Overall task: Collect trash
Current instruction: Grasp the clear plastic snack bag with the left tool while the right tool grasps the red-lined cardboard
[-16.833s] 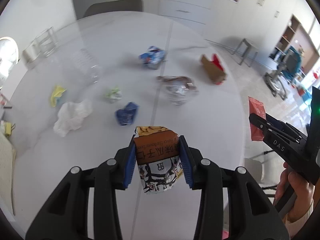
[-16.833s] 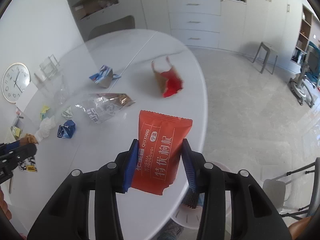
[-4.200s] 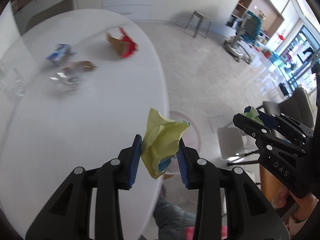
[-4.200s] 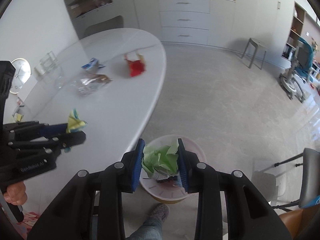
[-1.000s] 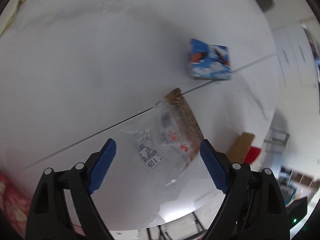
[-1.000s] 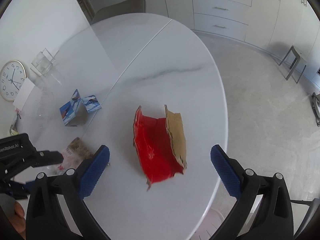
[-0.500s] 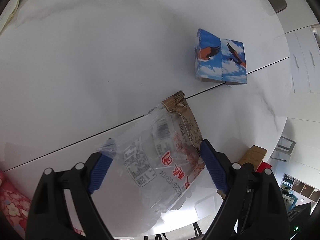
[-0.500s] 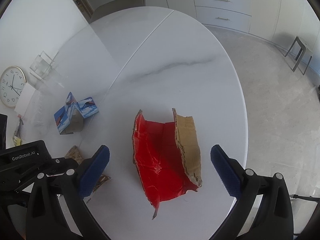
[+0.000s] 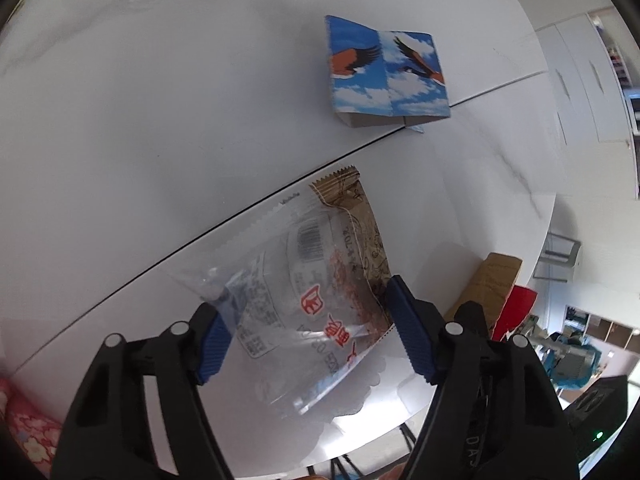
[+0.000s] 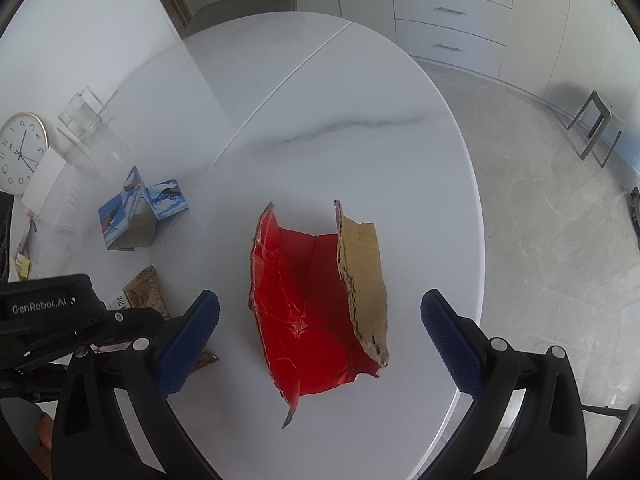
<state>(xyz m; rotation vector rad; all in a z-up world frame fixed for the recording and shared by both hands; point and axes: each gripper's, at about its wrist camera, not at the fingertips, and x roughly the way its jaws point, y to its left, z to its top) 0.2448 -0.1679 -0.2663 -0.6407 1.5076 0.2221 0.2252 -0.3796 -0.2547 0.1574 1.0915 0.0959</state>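
White marble-look oval tabletop point(image 10: 360, 92), split by a dark centre seam, in a pale kitchen-like room: grey drawer cabinets point(image 10: 452, 12) behind, grey stool point(image 10: 596, 128) on the speckled floor, round wall clock point(image 10: 20, 152) at far left. Lying near the tabletop's edge, a torn piece of brown cardboard with a glossy red inside point(image 10: 316, 304), curled upward at both sides, between the widely spread blue-padded fingers of the right gripper point(image 10: 320, 340), untouched. Further left, a crinkled clear plastic snack bag with a brown printed end and red characters point(image 9: 304, 280), flat on the tabletop, framed by the left gripper point(image 9: 312, 332), fingers partly apart and just beside its edges. Beyond, a folded blue sky-and-eagle printed carton point(image 9: 384, 72), tented on the seam.
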